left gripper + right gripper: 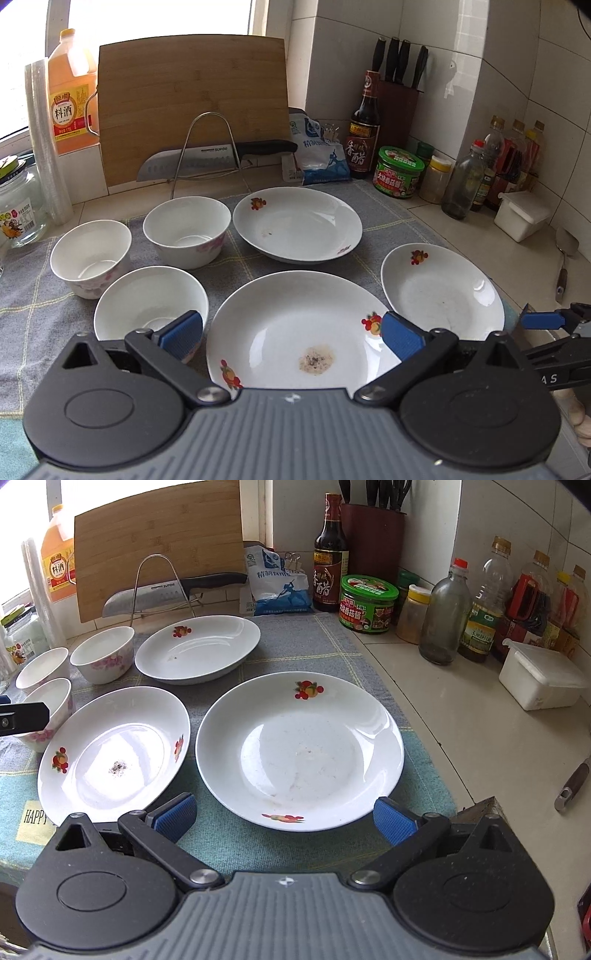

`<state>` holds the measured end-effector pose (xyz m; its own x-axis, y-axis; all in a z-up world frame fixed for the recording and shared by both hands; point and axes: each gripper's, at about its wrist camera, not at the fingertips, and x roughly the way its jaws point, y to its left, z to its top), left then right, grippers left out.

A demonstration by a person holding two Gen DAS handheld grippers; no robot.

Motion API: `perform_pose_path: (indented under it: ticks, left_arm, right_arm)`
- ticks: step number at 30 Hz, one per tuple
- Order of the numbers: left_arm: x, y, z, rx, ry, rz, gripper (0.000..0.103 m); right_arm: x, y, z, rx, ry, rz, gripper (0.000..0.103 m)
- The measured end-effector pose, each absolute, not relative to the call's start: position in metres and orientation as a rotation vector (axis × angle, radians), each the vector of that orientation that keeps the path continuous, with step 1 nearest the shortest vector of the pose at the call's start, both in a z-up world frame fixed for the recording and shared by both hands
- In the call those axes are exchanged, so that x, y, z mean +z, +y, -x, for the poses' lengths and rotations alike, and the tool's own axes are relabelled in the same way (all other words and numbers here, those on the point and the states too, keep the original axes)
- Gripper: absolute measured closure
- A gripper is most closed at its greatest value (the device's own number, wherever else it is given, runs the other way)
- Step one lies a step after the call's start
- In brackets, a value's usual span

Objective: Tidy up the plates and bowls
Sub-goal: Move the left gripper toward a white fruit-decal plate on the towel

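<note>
- Left claw (291,334): jaws spread wide, holding nothing, poised above the near plate (295,328), whose centre bears a dark speckled stain.
- Right claw (284,818): jaws likewise wide apart and empty, poised over the near rim of the right plate (299,749); one of its blue-padded fingers shows at the right edge of the left wrist view.
- Three white plates with fruit motifs lie flat and separate on a grey checked cloth (229,266) covering the worktop (480,746): the stained near plate, the right plate just beside it, and the far plate (297,223) behind them.
- Three white bowls stand upright to the left of the plates: a near bowl (149,301) just beside the stained plate, a left bowl (90,256), and a far bowl (186,229) beside the far plate. Two show pink flower patterns on the outside.
- Behind the cloth: a wooden cutting board (192,107) leaning on the wall, a knife (214,157) resting in a wire rack, a blue-and-white bag (319,151), a dark vinegar bottle (364,125), a green-lidded jar (399,171) and a knife block (397,98).
- Along the right wall: assorted bottles and a white lidded box (541,675).
</note>
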<state>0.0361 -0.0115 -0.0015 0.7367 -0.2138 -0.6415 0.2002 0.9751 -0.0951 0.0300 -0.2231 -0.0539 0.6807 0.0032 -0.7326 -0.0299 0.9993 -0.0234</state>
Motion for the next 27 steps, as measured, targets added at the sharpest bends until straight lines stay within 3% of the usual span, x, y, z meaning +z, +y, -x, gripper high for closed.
perform_pose_path:
  ticks: [15, 27]
  left_arm:
    - [-0.006, -0.066, -0.075, -0.284, 0.766, -0.053, 0.001]
    - [-0.009, -0.119, -0.126, -0.465, 0.781, -0.118, 0.001]
  right_arm:
    - [-0.106, -0.252, -0.053, 0.129, 0.861, 0.071, 0.0]
    - [-0.113, -0.267, -0.055, 0.27, 0.776, 0.163, 0.0]
